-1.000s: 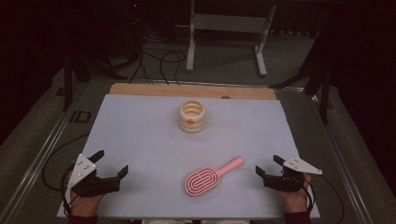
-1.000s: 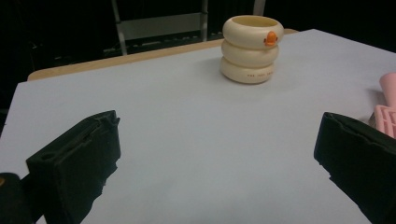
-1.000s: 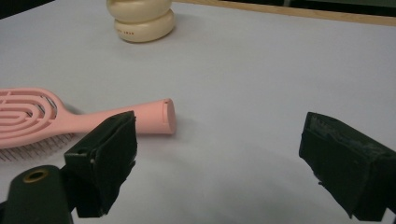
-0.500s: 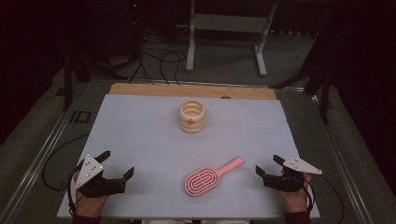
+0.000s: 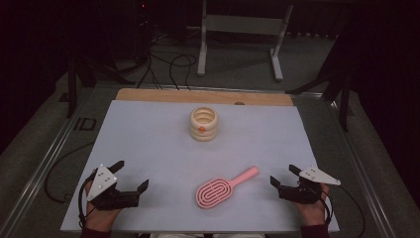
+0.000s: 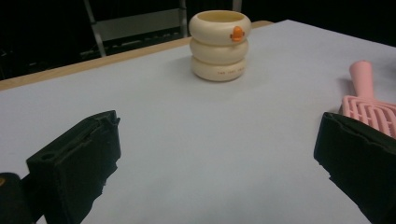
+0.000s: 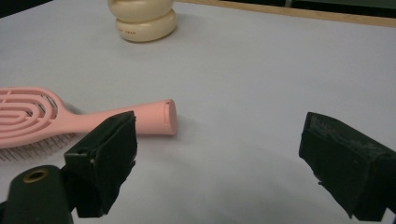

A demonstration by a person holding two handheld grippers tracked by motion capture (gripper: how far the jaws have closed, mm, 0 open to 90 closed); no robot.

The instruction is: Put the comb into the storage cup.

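A pink hairbrush (image 5: pixel 220 188) lies flat on the white table cover (image 5: pixel 148 144), handle pointing to the far right; it also shows at the right edge of the left gripper view (image 6: pixel 366 100) and at the left of the right gripper view (image 7: pixel 70 116). A cream ringed holder (image 5: pixel 203 123) with an orange mark stands upright at the middle back (image 6: pixel 219 44) (image 7: pixel 142 18). My left gripper (image 5: pixel 130 176) rests open at the near left, nothing between its jaws. My right gripper (image 5: pixel 284 175) sits open at the near right, just right of the brush handle's tip.
A wooden strip (image 5: pixel 203 96) edges the table's far side. Beyond it stand a metal stand (image 5: pixel 242 29) and cables (image 5: pixel 163 64) on the dark floor. Metal rails (image 5: pixel 44 163) run along both sides of the table.
My left gripper has shifted right and slightly nearer, turning its jaws toward the brush. The right gripper, brush and holder have stayed put.
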